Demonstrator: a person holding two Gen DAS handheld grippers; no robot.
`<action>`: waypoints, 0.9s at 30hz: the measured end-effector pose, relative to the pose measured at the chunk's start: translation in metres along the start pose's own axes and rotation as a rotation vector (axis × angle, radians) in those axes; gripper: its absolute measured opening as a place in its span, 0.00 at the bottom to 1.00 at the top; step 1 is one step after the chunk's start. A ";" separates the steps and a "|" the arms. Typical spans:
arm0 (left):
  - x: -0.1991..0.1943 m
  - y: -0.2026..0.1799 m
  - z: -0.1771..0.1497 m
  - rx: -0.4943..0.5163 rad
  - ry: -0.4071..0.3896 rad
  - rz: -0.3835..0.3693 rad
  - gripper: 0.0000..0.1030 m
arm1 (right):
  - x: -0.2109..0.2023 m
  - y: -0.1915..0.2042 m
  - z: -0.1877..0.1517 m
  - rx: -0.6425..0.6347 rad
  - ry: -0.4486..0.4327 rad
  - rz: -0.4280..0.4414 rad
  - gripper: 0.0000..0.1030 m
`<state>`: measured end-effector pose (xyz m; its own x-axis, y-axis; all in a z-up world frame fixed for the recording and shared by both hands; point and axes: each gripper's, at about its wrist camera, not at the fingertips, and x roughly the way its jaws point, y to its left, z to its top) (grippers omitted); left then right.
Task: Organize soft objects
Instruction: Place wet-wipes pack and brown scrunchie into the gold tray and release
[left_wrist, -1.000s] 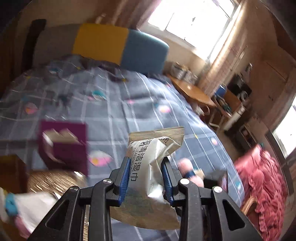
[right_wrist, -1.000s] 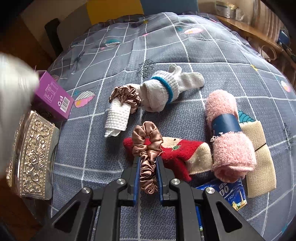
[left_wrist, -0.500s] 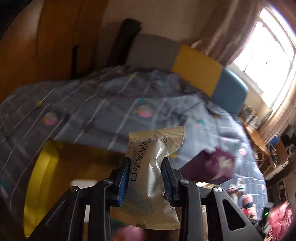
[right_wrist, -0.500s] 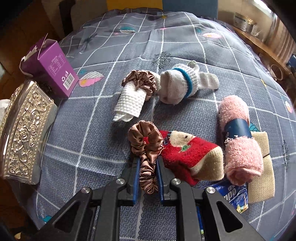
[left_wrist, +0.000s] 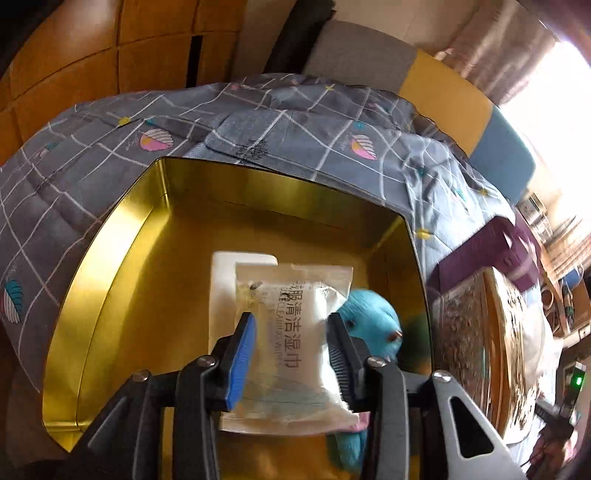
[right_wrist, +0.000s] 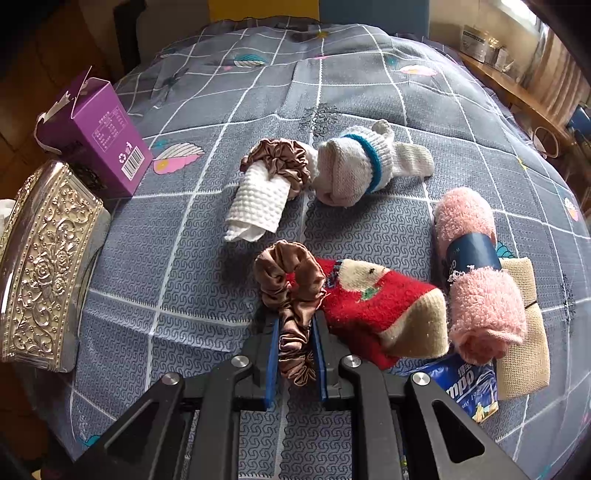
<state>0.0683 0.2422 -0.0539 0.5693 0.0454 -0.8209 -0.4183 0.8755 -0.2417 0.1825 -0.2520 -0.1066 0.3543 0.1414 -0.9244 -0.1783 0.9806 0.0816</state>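
Gold-lined metal tin lies beneath the left gripper, which clamps a white wet-wipe packet; the right gripper pinches a brown satin scrunchie.

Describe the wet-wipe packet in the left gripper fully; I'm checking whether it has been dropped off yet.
The white foil wet-wipe packet is a soft, crinkled pillow pack with a flat crimped top edge and black Chinese print. It stands roughly upright, pinched at mid-height between the left gripper's blue pads, so not released. It hangs over the open gold metal tin, in front of a white rectangular item and beside a blue fuzzy item.
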 end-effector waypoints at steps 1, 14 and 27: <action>-0.004 -0.002 -0.004 0.011 -0.012 0.009 0.41 | 0.000 0.001 0.000 0.002 -0.001 -0.002 0.16; -0.054 -0.032 -0.032 0.119 -0.105 -0.012 0.41 | -0.016 -0.011 0.013 0.147 -0.019 0.064 0.16; -0.069 -0.060 -0.053 0.224 -0.116 -0.041 0.41 | -0.046 0.052 0.101 0.192 -0.110 0.248 0.16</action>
<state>0.0167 0.1611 -0.0104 0.6654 0.0508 -0.7447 -0.2334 0.9618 -0.1429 0.2492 -0.1941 -0.0221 0.4208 0.3821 -0.8227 -0.0986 0.9208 0.3773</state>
